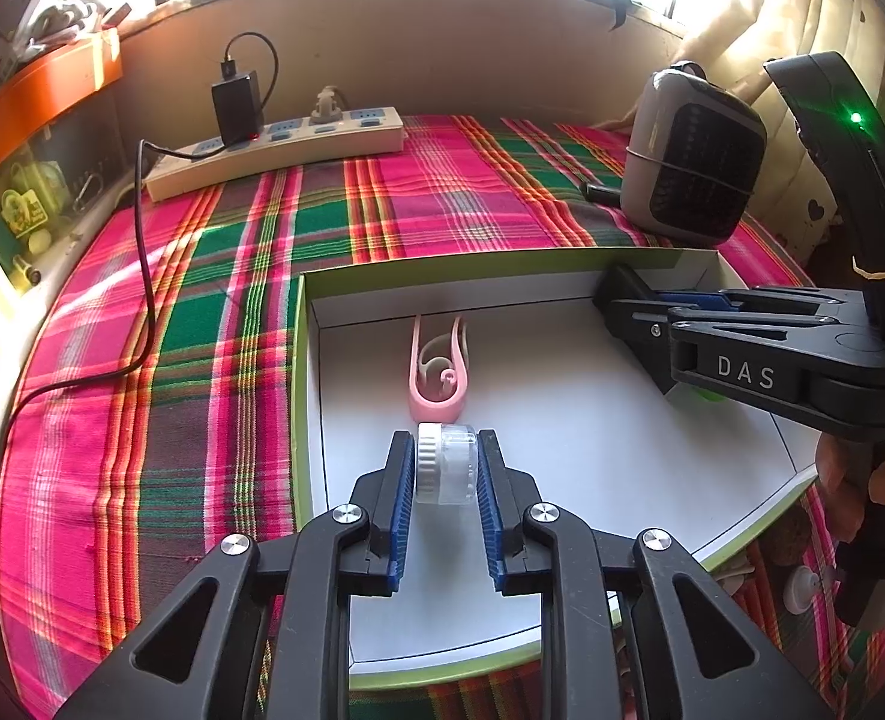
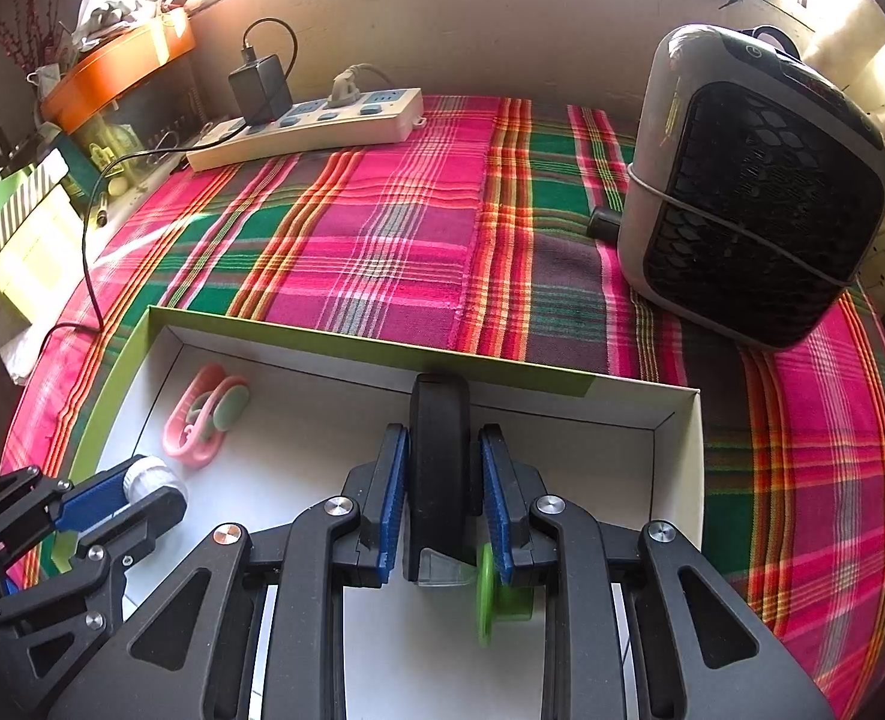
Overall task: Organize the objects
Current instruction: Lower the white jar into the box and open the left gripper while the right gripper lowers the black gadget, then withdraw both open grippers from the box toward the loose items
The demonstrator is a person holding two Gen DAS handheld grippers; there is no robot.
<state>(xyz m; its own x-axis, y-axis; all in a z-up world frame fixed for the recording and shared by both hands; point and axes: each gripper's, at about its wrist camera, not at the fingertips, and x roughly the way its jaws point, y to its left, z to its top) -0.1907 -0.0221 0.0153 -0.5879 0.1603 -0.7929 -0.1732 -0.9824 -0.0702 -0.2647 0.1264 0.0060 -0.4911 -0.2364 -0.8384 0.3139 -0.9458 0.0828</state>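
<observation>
A shallow white box with a green rim lies on the plaid cloth. My left gripper is shut on a small clear jar with a white ribbed lid, low over the box floor; it also shows in the right wrist view. A pink clip lies in the box just beyond the jar. My right gripper is shut on a black oblong object, inside the box near its far right corner. A green spool lies under the right gripper.
A grey and black heater stands at the back right. A white power strip with a black charger lies at the back left, its cable trailing left. An orange box sits on the left shelf.
</observation>
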